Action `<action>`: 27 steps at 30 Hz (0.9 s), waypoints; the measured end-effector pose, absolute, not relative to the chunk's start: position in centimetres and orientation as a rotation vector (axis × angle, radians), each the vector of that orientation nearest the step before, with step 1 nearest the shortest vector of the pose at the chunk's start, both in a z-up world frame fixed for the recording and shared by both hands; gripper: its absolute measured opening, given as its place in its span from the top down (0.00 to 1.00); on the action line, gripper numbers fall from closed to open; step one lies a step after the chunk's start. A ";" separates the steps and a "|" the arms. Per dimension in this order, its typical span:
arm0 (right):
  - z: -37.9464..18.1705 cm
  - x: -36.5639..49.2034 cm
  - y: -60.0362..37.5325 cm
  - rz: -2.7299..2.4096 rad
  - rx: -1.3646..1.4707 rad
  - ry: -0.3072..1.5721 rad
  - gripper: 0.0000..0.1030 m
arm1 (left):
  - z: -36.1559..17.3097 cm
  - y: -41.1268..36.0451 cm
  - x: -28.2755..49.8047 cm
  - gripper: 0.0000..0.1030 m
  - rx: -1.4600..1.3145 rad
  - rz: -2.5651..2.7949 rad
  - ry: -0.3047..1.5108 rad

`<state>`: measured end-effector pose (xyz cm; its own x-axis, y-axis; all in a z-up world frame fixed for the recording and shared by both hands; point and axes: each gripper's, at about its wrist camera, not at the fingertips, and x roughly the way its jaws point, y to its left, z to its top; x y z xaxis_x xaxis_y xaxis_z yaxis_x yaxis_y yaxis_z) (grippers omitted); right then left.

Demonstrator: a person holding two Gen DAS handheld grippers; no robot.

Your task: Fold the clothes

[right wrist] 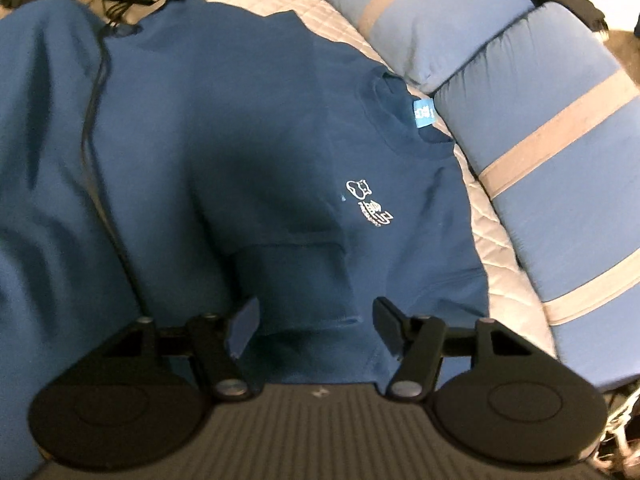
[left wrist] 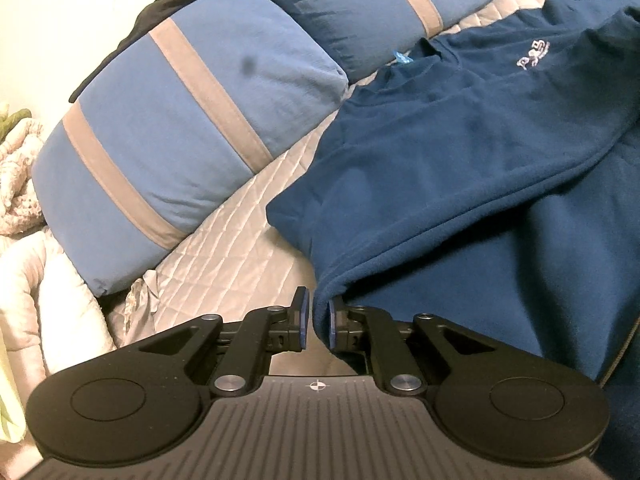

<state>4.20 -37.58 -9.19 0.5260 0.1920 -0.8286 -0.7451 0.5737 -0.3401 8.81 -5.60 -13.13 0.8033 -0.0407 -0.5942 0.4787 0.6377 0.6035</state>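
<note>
While left tongs (left wrist: 316, 326) pinch the sweater (left wrist: 460, 168) edge and right tongs (right wrist: 316, 326) hover released, advisable: carry fold flat across bed (left wrist: 240, 240), edges aligned.

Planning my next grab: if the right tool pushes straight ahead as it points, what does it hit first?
Most likely the blue sweatshirt itself: the open right tool hovers over its folded sleeve, with the white logo just beyond. Depth is unclear.

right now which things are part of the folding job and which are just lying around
Job: dark blue fleece sweatshirt with white chest logo; left claw pinching its edge; open right claw above it.

Lying about: blue pillows with grey stripes; quilted grey bedspread.
</note>
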 end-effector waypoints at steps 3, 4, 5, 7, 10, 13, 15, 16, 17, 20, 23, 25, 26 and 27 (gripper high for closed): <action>-9.8 5.5 -38.0 0.635 -0.698 0.851 0.32 | -13.2 -5.6 9.0 0.70 0.845 -0.298 0.592; -9.9 6.4 -38.4 0.635 -0.649 0.871 0.33 | -13.2 -5.6 9.1 0.65 0.841 -0.292 0.600; -10.0 7.3 -38.8 0.635 -0.600 0.889 0.36 | -13.1 -5.5 9.2 0.63 0.836 -0.285 0.607; -10.4 8.9 -39.6 0.631 -0.503 0.926 0.42 | -12.7 -5.3 9.1 0.59 0.817 -0.286 0.621; -11.5 11.2 -40.8 0.620 -0.363 0.979 0.51 | -11.6 -4.7 8.7 0.56 0.774 -0.305 0.640; -12.2 11.7 -41.0 0.635 -0.363 1.030 0.94 | -10.5 -4.1 8.2 0.56 0.739 -0.322 0.649; -12.0 11.7 -41.1 0.629 -0.370 1.050 0.96 | -9.6 -3.5 7.5 0.56 0.730 -0.320 0.635; -11.8 11.7 -41.2 0.626 -0.374 1.061 0.97 | -9.1 -3.3 7.3 0.56 0.718 -0.318 0.630; -11.7 11.7 -41.3 0.623 -0.377 1.070 0.97 | -8.6 -3.0 7.1 0.56 0.706 -0.316 0.625; -10.6 11.8 -41.9 0.594 -0.400 1.069 0.96 | -6.5 -2.6 6.7 0.56 0.646 -0.316 0.601; -10.0 11.0 -42.0 0.553 -0.448 1.049 0.66 | -4.2 -2.4 6.4 0.56 0.574 -0.318 0.573; -9.2 10.5 -42.2 0.498 -0.455 1.014 0.49 | -1.9 -2.6 6.3 0.56 0.532 -0.315 0.544; -8.6 10.1 -42.5 0.465 -0.443 0.987 0.33 | -0.7 -2.7 6.3 0.56 0.516 -0.312 0.527; -7.6 9.7 -42.8 0.427 -0.432 0.944 0.25 | 0.4 -2.9 6.2 0.56 0.510 -0.296 0.510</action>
